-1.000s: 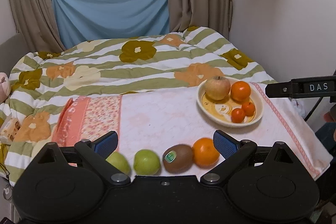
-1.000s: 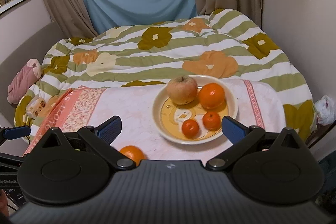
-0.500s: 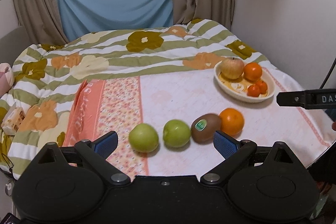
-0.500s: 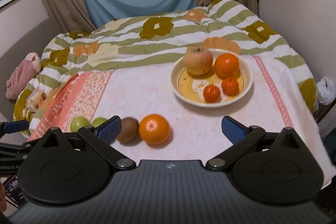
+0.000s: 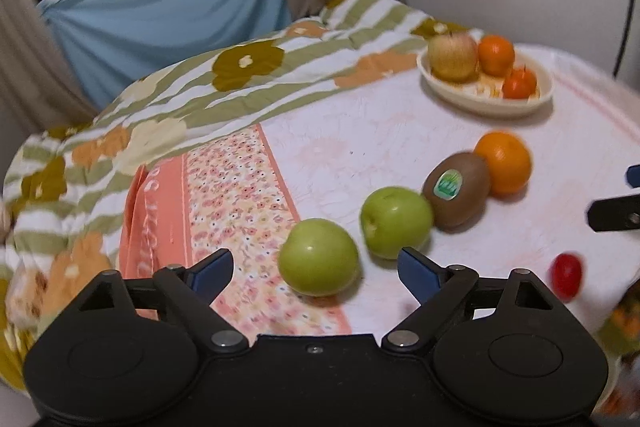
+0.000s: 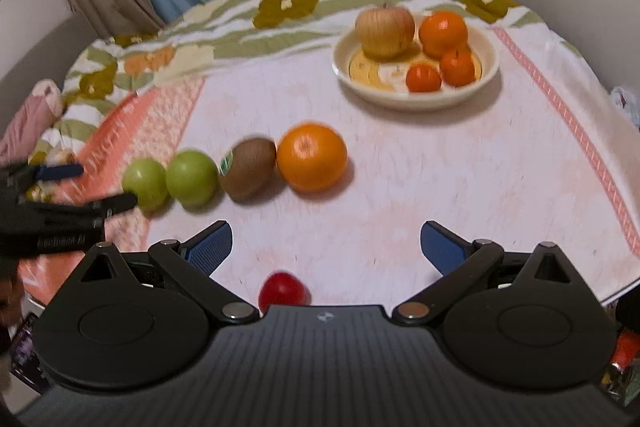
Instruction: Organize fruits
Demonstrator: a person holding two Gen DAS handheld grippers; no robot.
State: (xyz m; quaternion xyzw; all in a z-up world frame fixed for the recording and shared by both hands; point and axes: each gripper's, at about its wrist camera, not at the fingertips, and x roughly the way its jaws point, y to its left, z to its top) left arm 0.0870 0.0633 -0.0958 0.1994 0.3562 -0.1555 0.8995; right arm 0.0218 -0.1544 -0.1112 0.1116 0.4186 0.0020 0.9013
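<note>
Left gripper (image 5: 314, 267) jaws spread wide, nearest green apple (image 5: 318, 257) sitting just ahead btwn them. I'd centre on it, close gently (round, rolls easily). Right gripper (image 6: 326, 246) jaws also spread, empty; bowl (image 6: 416, 95) w/ fruit well beyond.

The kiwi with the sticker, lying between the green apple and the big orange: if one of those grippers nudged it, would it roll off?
Probably not far. The kiwi is egg-shaped, so it would likely wobble rather than roll straight. The green apple and orange sit close on either side and may stop it. Its fuzzy-looking skin and the cloth beneath should add grip.
</note>
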